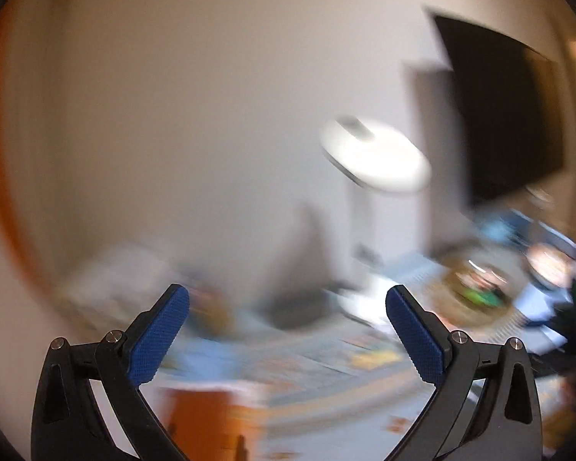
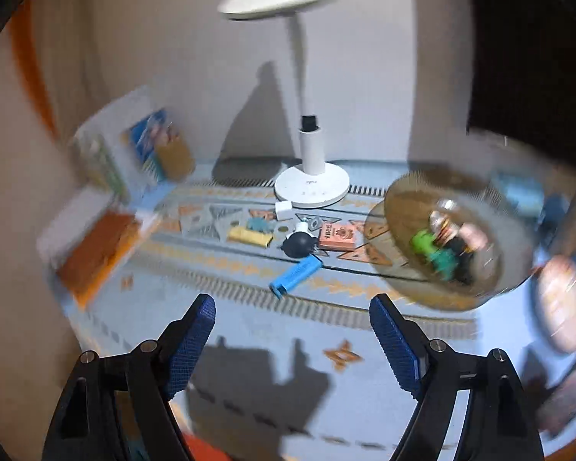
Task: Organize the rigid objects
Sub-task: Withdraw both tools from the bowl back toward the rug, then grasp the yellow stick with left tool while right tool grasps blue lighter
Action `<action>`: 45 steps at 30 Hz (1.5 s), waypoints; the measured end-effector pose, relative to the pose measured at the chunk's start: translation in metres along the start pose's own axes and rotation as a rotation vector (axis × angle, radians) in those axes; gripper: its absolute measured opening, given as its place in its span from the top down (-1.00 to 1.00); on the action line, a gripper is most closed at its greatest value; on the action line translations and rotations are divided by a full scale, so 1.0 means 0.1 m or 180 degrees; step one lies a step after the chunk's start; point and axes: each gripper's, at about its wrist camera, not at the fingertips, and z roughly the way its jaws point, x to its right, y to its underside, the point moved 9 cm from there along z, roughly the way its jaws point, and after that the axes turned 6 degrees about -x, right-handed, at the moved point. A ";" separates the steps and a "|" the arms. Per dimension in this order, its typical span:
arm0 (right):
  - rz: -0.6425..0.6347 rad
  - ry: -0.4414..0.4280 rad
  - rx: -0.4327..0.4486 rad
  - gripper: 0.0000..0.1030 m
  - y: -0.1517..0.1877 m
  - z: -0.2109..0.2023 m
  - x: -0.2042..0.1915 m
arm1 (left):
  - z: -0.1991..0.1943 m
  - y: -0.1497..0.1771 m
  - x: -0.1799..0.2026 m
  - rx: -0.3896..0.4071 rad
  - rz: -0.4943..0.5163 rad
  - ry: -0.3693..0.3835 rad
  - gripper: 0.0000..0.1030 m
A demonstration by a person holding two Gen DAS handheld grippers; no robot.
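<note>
Right gripper [image 2: 292, 326] – jaws spread wide, nothing between them, hovering above the patterned cloth [image 2: 226, 307]. Left gripper [image 1: 288, 319] likewise agape and empty; that view is badly blurred. Ahead on the cloth: blue clip [image 2: 295, 274], black round piece [image 2: 297, 246], pink box [image 2: 337, 237], yellow block [image 2: 249, 236]. Glass bowl [image 2: 403, 207] right, holding small bits. White lamp [image 2: 312, 188] stands behind.
</note>
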 end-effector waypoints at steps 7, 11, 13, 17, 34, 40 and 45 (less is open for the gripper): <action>0.0529 0.0256 -0.0460 -0.58 0.26 1.00 0.24 | 1.71 1.51 0.79 -0.0686 0.0516 0.0474 -0.98; 0.0608 0.0244 -0.0736 -0.58 0.32 1.37 0.18 | 2.21 1.79 0.75 -0.1015 0.0631 0.0607 -0.98; 0.0596 0.0272 -0.0746 -0.58 0.25 1.50 0.11 | 2.34 1.74 0.68 -0.1081 0.0590 0.0798 -0.98; 0.0536 0.0404 -0.0831 -0.60 0.17 1.80 -0.06 | 2.59 1.64 0.68 -0.1108 0.0652 0.0891 -0.98; 0.0463 0.0502 -0.0639 0.53 0.26 1.57 0.23 | 2.27 1.93 1.32 -0.1576 0.0450 0.1989 0.47; 0.0308 0.0360 -0.0700 0.53 0.47 1.33 0.42 | 2.09 2.01 1.34 -0.1677 -0.0077 0.1875 0.16; 0.0331 0.0278 -0.0679 0.07 0.40 1.38 0.47 | 2.34 1.84 1.42 -0.1669 -0.0067 0.1540 0.14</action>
